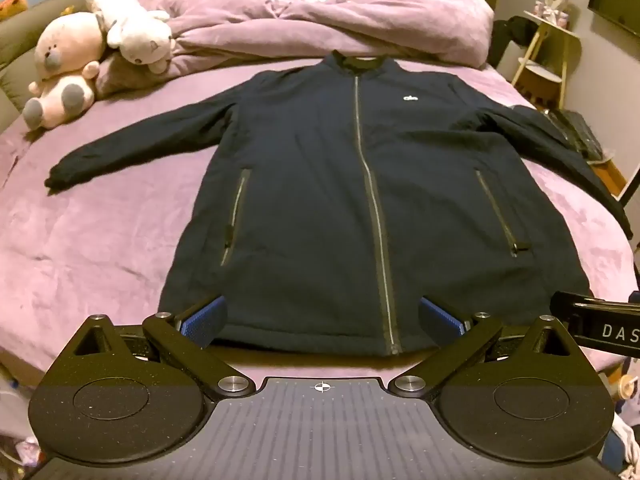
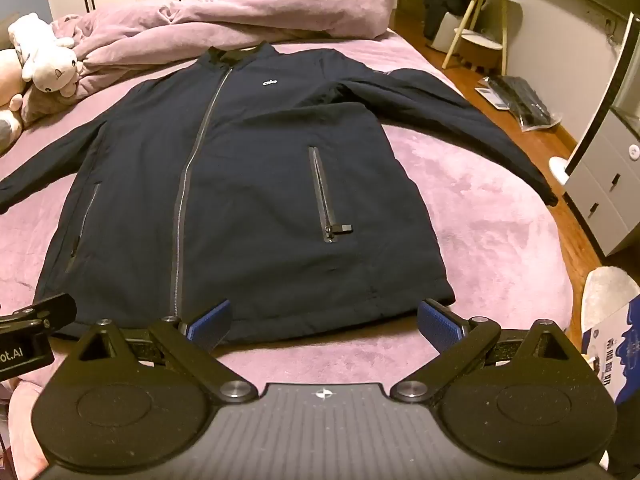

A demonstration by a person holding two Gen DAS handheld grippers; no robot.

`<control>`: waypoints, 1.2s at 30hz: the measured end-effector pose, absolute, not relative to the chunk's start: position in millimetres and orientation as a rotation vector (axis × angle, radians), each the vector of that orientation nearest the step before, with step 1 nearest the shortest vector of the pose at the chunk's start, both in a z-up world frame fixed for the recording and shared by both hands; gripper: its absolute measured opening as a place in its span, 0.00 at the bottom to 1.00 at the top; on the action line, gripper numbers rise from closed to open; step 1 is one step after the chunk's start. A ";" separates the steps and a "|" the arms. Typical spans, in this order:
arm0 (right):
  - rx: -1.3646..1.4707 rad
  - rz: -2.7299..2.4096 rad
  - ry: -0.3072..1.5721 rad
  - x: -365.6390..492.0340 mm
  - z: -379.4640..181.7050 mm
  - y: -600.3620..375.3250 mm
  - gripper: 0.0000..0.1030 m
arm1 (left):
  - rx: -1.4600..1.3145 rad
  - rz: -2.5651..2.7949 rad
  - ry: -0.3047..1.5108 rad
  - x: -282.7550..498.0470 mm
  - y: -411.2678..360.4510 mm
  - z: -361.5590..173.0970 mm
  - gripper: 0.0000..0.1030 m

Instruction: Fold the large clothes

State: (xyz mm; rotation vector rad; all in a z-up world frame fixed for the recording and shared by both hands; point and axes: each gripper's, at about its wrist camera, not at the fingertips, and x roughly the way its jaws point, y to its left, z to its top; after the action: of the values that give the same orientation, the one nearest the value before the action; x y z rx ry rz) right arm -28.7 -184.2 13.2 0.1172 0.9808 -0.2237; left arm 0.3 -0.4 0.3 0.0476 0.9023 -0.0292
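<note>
A dark navy zip-up jacket (image 1: 320, 184) (image 2: 248, 184) lies flat and face up on the bed, zipped, collar far from me, both sleeves spread out to the sides. My left gripper (image 1: 322, 320) hovers above the hem near the centre zipper, jaws wide open, nothing between the blue pads. Over the hem's right half, near its right corner, my right gripper (image 2: 324, 322) is open too and holds nothing. The right sleeve (image 2: 460, 120) reaches out to the bed's right edge.
The bed has a purple fleece sheet (image 1: 100, 232) and a bunched purple duvet (image 1: 320, 24) beyond the collar. Plush toys (image 1: 80, 60) sit at the far left. A side table (image 2: 476, 20), drawers (image 2: 608, 184) and packaged items on the floor (image 2: 520, 104) lie to the right.
</note>
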 end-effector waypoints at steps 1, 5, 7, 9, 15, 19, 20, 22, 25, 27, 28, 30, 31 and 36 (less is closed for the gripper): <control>0.117 -0.225 0.981 -28.6 13.0 -184.5 0.96 | 0.044 -0.032 0.903 0.3 -0.2 0.4 1.00; 0.118 -0.222 0.979 -28.6 12.1 -186.2 0.96 | 0.044 -0.028 0.903 1.4 -3.1 1.1 1.00; 0.121 -0.219 0.981 -28.4 11.5 -187.8 0.96 | 0.043 -0.028 0.901 -3.7 -2.4 0.8 1.00; 0.122 -0.218 0.981 -27.5 10.8 -189.7 0.96 | 0.038 -0.030 0.900 -3.7 -2.0 0.5 1.00; 0.122 -0.222 0.976 -28.7 15.6 -185.3 0.96 | 0.041 -0.044 0.896 -3.3 -2.6 0.2 1.00; 0.123 -0.220 0.972 -31.9 15.8 -187.1 0.96 | 0.042 -0.043 0.897 -3.0 -3.4 0.2 1.00; 0.123 -0.220 0.971 -32.5 16.0 -187.5 0.96 | 0.041 -0.042 0.897 -3.4 -3.4 0.3 1.00; 0.123 -0.219 0.971 -32.4 16.5 -187.6 0.96 | 0.040 -0.042 0.897 -3.6 -3.7 0.5 1.00; 0.125 -0.220 0.971 -32.5 17.0 -186.8 0.96 | 0.038 -0.041 0.896 -4.1 -3.5 0.6 1.00; 0.125 -0.219 0.970 -32.9 16.5 -186.9 0.96 | 0.038 -0.042 0.895 -3.9 -3.3 0.8 1.00; 0.126 -0.220 0.970 -32.9 16.6 -186.8 0.96 | 0.038 -0.042 0.896 -3.7 -3.4 1.0 1.00; 0.125 -0.219 0.969 -32.8 16.9 -187.0 0.96 | 0.037 -0.042 0.896 -4.0 -3.5 0.9 1.00; 0.126 -0.219 0.970 -32.7 16.9 -187.3 0.96 | 0.037 -0.042 0.897 -4.1 -3.5 0.9 1.00; 0.128 -0.218 0.969 -34.3 17.9 -185.7 0.96 | 0.037 -0.042 0.897 -4.7 -3.6 0.0 1.00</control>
State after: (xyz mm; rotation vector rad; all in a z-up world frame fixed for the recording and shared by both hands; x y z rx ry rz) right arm -34.3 -185.7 17.9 0.1282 0.9687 -0.2176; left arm -4.7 -3.6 0.0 0.0369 0.8972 -0.0417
